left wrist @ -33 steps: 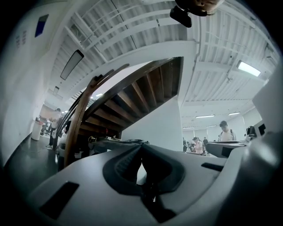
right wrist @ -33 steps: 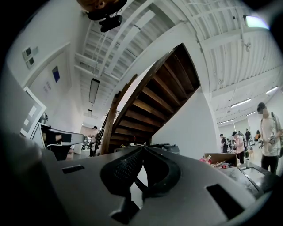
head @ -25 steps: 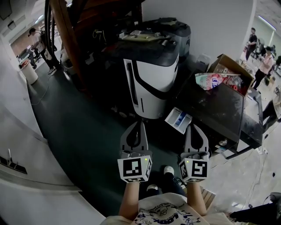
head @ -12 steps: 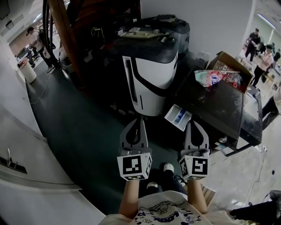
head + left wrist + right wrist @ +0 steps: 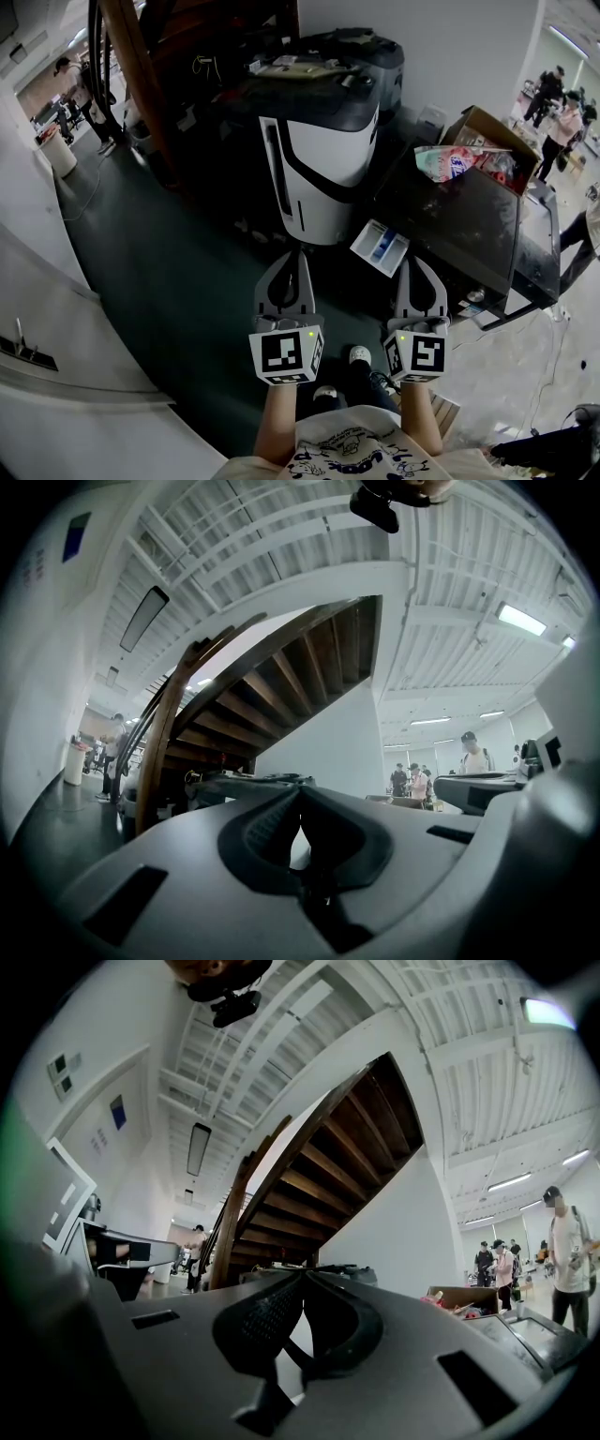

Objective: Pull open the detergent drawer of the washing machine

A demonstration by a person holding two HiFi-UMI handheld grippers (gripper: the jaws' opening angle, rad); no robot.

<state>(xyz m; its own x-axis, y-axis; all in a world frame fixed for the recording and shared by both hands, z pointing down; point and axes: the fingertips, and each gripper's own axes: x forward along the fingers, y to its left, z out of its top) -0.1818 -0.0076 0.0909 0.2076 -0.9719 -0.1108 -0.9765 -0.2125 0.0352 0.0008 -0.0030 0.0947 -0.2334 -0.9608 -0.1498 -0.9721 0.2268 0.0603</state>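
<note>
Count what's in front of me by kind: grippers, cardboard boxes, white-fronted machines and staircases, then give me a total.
Grippers: 2 (left gripper, right gripper)
Cardboard box: 1
White-fronted machine: 1
Staircase: 1
Total: 5

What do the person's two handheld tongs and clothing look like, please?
The left tongs and right tongs are alike: grey, tapering shells with dark ribbed pads inside. Each ends in a white cube with black square markers and a small green light. The person wears a light T-shirt with dark print; the forearms are unsleeved.
</note>
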